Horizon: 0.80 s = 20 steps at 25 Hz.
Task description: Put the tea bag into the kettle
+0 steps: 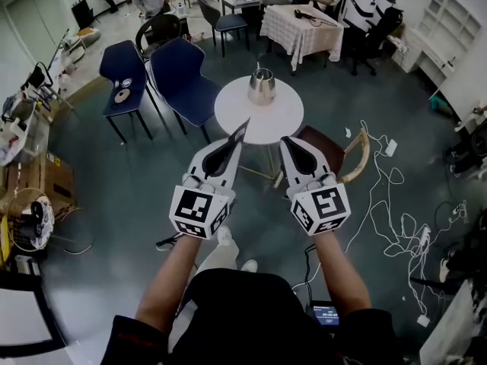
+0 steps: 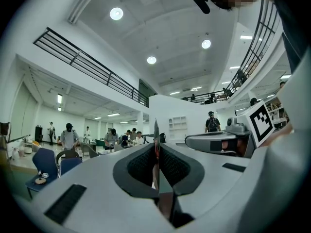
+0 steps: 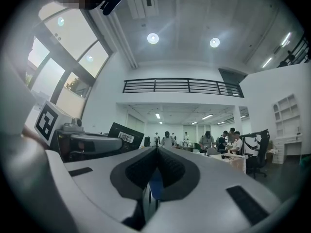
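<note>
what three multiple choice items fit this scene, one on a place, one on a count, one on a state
1. Where does the kettle stand?
A. on the round white table
B. on the floor
C. on the wooden chair

2. How many blue chairs stand left of that table?
A. one
B. two
C. four

3. What state is the left hand-held gripper in?
A. open and empty
B. shut on the tea bag
C. shut on the kettle

Answers:
1 A, the head view shows the kettle on the tabletop.
2 B, two blue seats stand side by side there.
3 B, the left gripper view shows the jaws together with the flat packet pinched between them.
</note>
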Available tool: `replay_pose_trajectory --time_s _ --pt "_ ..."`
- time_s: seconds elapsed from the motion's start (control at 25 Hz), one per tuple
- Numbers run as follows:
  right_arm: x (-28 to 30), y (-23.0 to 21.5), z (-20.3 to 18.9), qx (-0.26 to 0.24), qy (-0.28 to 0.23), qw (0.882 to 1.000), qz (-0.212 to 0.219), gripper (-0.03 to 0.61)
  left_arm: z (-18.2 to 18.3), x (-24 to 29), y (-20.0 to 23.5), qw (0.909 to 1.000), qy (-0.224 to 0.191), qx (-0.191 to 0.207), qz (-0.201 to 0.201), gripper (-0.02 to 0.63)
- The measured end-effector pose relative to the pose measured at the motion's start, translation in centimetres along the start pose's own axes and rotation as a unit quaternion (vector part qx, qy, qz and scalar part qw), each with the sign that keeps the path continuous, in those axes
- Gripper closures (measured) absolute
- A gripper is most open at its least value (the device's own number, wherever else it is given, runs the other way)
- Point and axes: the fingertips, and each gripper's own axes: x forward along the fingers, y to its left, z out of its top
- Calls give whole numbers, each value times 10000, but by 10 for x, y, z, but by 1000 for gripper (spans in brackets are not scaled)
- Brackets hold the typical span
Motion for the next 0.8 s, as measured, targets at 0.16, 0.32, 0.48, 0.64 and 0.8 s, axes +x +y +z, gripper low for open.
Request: replay_pose_trajectory --time_s 0.16,0.32,0.48,0.64,0.8 --pt "4 -4 -2 -4 -10 10000 -1 560 2 4 5 10000 -36 4 27 586" --pt "10 -14 -2 3 -1 10000 -45 560 2 17 6 10000 -41 -4 -29 586" --pt "21 -27 -4 10 37 10000 -64 560 1 34 13 10000 -30 -16 -54 586" --pt "39 -43 -11 32 82 9999 -85 560 -6 56 26 10000 6 -52 -55 586" --pt "63 -59 -18 61 128 9999 -88 560 -12 79 43 9999 36 -118 -63 586"
